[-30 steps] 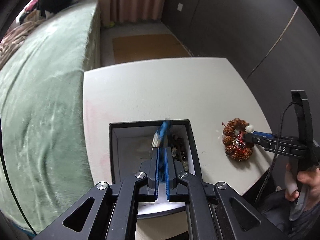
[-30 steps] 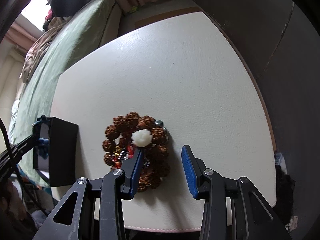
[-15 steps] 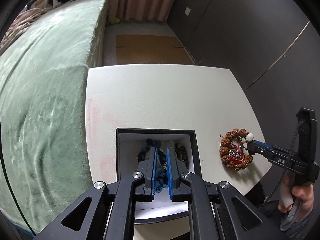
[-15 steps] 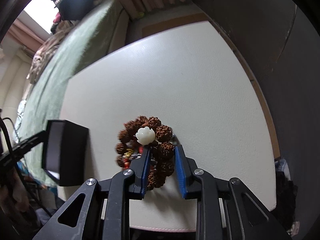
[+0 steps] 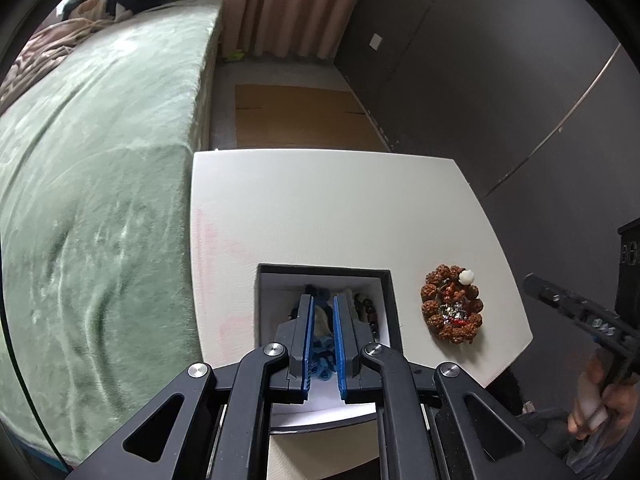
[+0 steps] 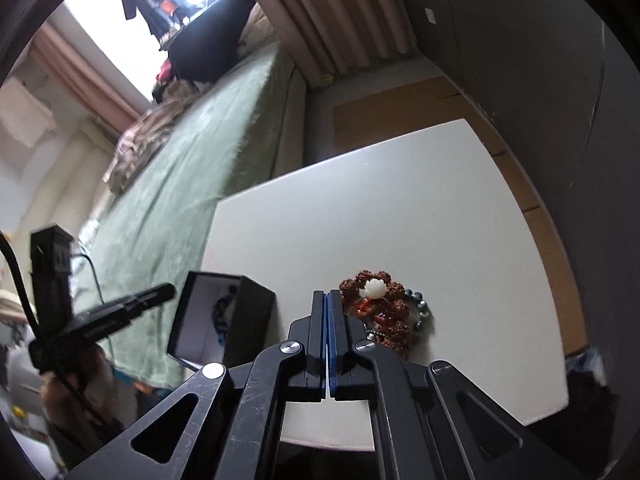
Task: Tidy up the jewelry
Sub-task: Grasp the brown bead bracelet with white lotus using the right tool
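Observation:
A black jewelry box [image 5: 394, 300] with a white lining sits at the near edge of the white table [image 5: 320, 208]. Blue beads [image 5: 322, 356] and a dark bead string [image 5: 366, 308] lie inside it. My left gripper [image 5: 322, 300] is open a little above the box, with nothing between its fingers. A brown bead bracelet [image 5: 452, 308] with a white bead lies on the table right of the box; in the right wrist view [image 6: 384, 308] it lies just right of my fingertips. My right gripper [image 6: 327, 294] is shut and empty, left of the bracelet. The box [image 6: 240, 320] shows at its left.
A green bed [image 5: 92, 200] runs along the table's left side. Dark wall panels [image 5: 500, 80] stand to the right. A cardboard sheet [image 5: 296, 116] lies on the floor beyond the table. The table's near edge is just under both grippers.
My left gripper let go of the blue beads into the box and opened slightly. My right gripper closed fully and pulled back off the bracelet, which stays on the table.

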A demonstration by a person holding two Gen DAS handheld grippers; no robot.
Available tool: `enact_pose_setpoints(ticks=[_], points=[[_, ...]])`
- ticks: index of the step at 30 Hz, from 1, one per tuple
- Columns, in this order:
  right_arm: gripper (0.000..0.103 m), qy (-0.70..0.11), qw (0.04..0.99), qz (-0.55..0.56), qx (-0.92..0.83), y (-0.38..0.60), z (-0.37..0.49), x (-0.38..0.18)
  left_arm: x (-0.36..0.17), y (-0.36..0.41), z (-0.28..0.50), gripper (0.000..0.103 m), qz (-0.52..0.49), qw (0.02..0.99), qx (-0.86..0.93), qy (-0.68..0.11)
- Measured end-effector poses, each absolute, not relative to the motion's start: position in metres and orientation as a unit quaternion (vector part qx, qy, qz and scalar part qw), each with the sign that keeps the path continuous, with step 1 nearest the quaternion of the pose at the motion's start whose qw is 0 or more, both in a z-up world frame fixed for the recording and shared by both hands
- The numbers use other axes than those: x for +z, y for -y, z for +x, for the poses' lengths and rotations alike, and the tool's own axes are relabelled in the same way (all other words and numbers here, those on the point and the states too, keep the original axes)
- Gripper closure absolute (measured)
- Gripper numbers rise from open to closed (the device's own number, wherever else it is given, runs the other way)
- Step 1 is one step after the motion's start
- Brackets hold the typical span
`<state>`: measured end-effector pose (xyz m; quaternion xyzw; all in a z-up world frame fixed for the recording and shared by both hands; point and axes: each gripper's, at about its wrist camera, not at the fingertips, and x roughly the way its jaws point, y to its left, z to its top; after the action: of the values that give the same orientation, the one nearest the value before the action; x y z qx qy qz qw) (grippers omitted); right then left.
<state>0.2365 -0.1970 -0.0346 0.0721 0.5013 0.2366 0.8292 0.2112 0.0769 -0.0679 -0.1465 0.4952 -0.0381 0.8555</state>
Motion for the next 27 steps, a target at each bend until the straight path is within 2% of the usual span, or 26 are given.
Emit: enact_pose_setpoints(ticks=[4,5,6,8,13,14,15,20,21,22,23,25,27], points=[[0.099,-0.551,0.815,0.036,0.177,0.189,0.251,-0.063,-0.067,-0.081,0.21,0.093,-0.145,0.855,-0.038,-0.496],[0.094,-0.561,0.81,0.028,0.168,0.189,0.255,-0.07,-0.067,-0.082,0.209,0.093,-0.145,0.856,-0.038,-0.496],[0.08,-0.566,0.808,0.025,0.161,0.189,0.258,-0.076,-0.067,-0.083,0.208,0.093,-0.145,0.856,-0.037,-0.495],[0.061,-0.578,0.801,0.024,0.151,0.192,0.263,-0.089,-0.067,-0.086,0.208,0.093,-0.147,0.856,-0.036,-0.494],[0.064,-0.609,0.779,0.038,0.146,0.19,0.272,-0.115,-0.068,-0.091,0.212,0.093,-0.156,0.855,-0.033,-0.494],[0.078,-0.612,0.776,0.038,0.147,0.189,0.273,-0.118,-0.067,-0.091,0.212,0.093,-0.157,0.855,-0.034,-0.493],[0.082,-0.612,0.777,0.034,0.144,0.188,0.274,-0.119,-0.066,-0.091,0.212,0.094,-0.158,0.855,-0.036,-0.492],[0.083,-0.557,0.809,0.052,0.179,0.181,0.257,-0.081,-0.064,-0.091,0.211,0.092,-0.163,0.856,-0.042,-0.489],[0.083,-0.547,0.813,0.059,0.188,0.179,0.252,-0.072,-0.064,-0.091,0.21,0.088,-0.167,0.854,-0.043,-0.491],[0.083,-0.54,0.815,0.064,0.197,0.177,0.248,-0.067,-0.064,-0.092,0.21,0.071,-0.171,0.852,-0.043,-0.492],[0.083,-0.534,0.817,0.067,0.206,0.175,0.244,-0.061,-0.064,-0.093,0.209,0.049,-0.175,0.853,-0.042,-0.49],[0.083,-0.522,0.822,0.068,0.218,0.166,0.235,-0.051,-0.06,-0.095,0.207,0.032,-0.178,0.859,-0.037,-0.478],[0.083,-0.505,0.829,0.067,0.23,0.157,0.228,-0.039,-0.055,-0.097,0.204,0.031,-0.178,0.864,-0.035,-0.47]])
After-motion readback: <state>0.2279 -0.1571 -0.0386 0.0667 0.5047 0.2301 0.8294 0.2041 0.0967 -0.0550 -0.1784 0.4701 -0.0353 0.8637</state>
